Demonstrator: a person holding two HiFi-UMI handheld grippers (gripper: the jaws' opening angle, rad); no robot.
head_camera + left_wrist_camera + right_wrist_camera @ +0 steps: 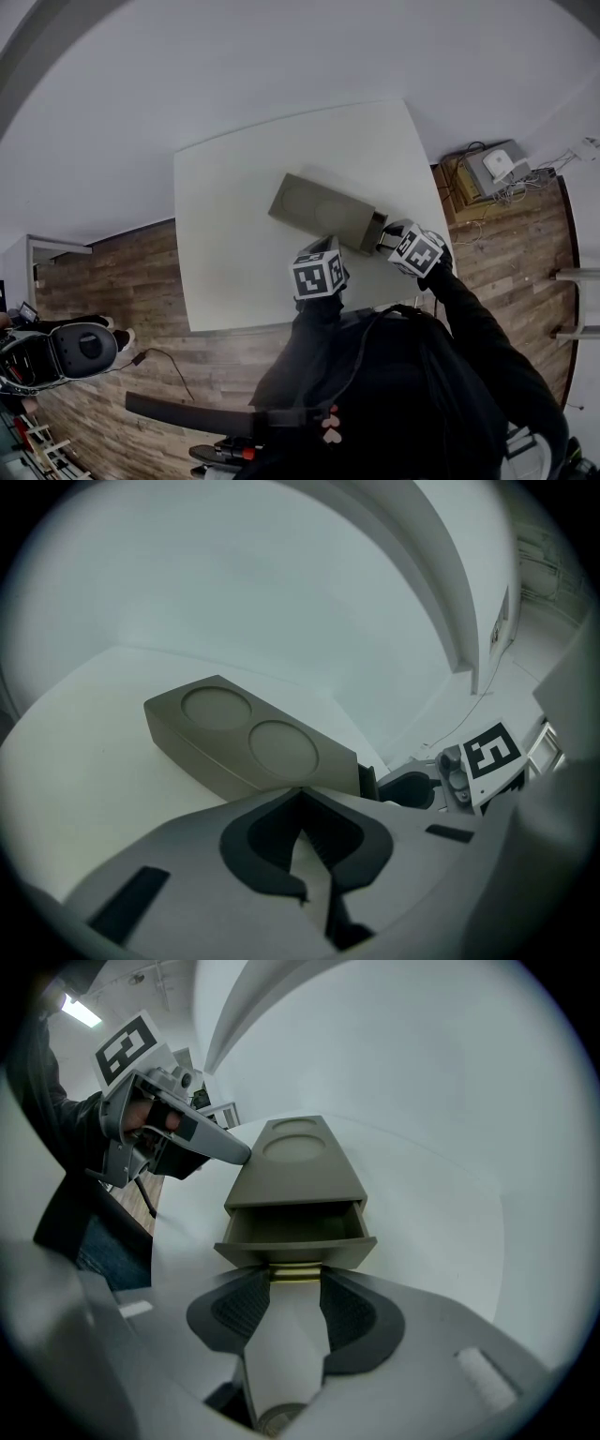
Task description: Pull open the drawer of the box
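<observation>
**Drawer out, right jaws on its handle**

Nearest: the person's dark sleeves (469, 328) reach forward over the edge of the bench (234, 216), with a gripper in each hand.

Right gripper (296, 1283): it points steeply down at the drawer end of the box. The jaws stand fairly wide and pinch the brass-coloured handle (296, 1275). The handle fills the gap between the tips, with a ribbed pad against each end. Nothing else sits between them. Bare white bench shows in the gap nearer the camera.

Drawer (295, 1232): pulled partway out of the box, toward the right gripper. Its front panel sits just beyond the jaw tips. The hollow behind it is in shadow, and I cannot tell whether anything is inside.

Left gripper (300, 794): the jaws are pressed together at the tips with nothing between them. The closed tip rests against the upper long edge of the box, on the person's side. In the right gripper view it comes in from the left and touches that same top edge.

Box (323, 211): long and grey-green, lying flat and slantwise on the white bench, drawer end toward the right gripper. Two shallow round recesses (284, 747) sit side by side along its top.

Farther: a wooden floor (103, 272) surrounds the bench. A pale device with cables (497, 169) sits past the bench's far right corner.
</observation>
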